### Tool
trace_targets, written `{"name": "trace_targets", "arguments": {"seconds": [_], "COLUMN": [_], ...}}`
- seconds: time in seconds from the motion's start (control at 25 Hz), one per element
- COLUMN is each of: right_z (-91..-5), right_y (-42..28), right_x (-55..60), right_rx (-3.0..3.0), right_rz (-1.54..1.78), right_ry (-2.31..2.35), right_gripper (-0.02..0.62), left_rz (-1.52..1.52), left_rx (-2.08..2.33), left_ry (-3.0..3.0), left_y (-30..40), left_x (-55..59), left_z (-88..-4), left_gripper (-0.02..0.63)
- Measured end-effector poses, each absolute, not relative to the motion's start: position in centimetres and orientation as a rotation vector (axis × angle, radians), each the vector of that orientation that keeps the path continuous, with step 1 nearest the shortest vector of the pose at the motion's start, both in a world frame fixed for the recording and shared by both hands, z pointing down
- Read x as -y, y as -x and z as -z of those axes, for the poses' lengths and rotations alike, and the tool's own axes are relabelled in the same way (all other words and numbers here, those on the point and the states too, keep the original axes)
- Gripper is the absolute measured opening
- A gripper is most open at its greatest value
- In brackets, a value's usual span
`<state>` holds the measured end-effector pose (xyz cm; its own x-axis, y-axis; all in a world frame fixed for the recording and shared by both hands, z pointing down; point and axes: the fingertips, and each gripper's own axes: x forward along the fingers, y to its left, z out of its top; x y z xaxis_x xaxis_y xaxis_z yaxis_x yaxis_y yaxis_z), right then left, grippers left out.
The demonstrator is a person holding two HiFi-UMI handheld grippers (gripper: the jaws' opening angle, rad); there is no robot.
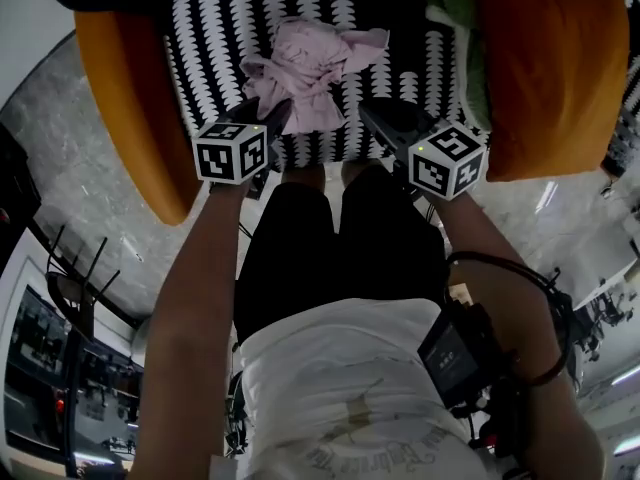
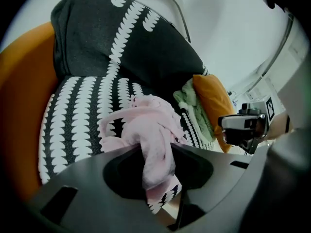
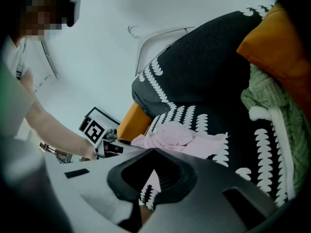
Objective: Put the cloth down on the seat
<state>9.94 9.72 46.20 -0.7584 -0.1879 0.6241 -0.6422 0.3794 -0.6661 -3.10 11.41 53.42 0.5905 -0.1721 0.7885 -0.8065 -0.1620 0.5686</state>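
A crumpled pink cloth (image 1: 305,68) lies on the black-and-white patterned seat (image 1: 200,28) of an orange armchair, near the seat's front edge. My left gripper (image 1: 278,118) is at the cloth's near left corner. In the left gripper view a fold of the cloth (image 2: 146,125) runs down between the jaws, and the gripper (image 2: 156,147) is shut on it. To the right, just off the cloth's near edge, my right gripper (image 1: 372,116) hovers at the seat front. In the right gripper view its tips (image 3: 154,149) meet with nothing between them, and the cloth (image 3: 177,135) lies beyond.
Orange armrests (image 1: 130,98) (image 1: 545,68) flank the seat. A green knitted piece (image 3: 272,106) is tucked along the right armrest. The dark backrest (image 2: 121,38) rises behind the cloth. The person's knees (image 1: 330,218) are right at the seat front.
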Motion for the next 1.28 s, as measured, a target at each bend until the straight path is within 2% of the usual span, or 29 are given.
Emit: {"name": "trace_targets", "arguments": {"seconds": [0.24,0.72,1.28], "right_z": [-49.7,-49.2,-48.1], "right_y": [-9.2,-9.2,-8.1], "right_x": [-10.0,-9.8,-10.5], "right_rx": [2.176,2.177,2.198], "right_rz": [-1.374,-1.35,-1.341], "right_ry": [-0.742,-0.733,-0.714], "right_gripper": [0.015,0.015,0.015], "left_rz": [-0.729,-0.699,-0.649], "left_rx": [0.804,0.847,1.006], "left_ry": [-1.627,-1.633,-1.499], "left_y": [5.7,5.8,10.2], "left_x": [-12.1,-12.0,-14.5], "left_z": [-57.0,-57.4,-56.0], "left_gripper": [0.176,0.266,0.27]}}
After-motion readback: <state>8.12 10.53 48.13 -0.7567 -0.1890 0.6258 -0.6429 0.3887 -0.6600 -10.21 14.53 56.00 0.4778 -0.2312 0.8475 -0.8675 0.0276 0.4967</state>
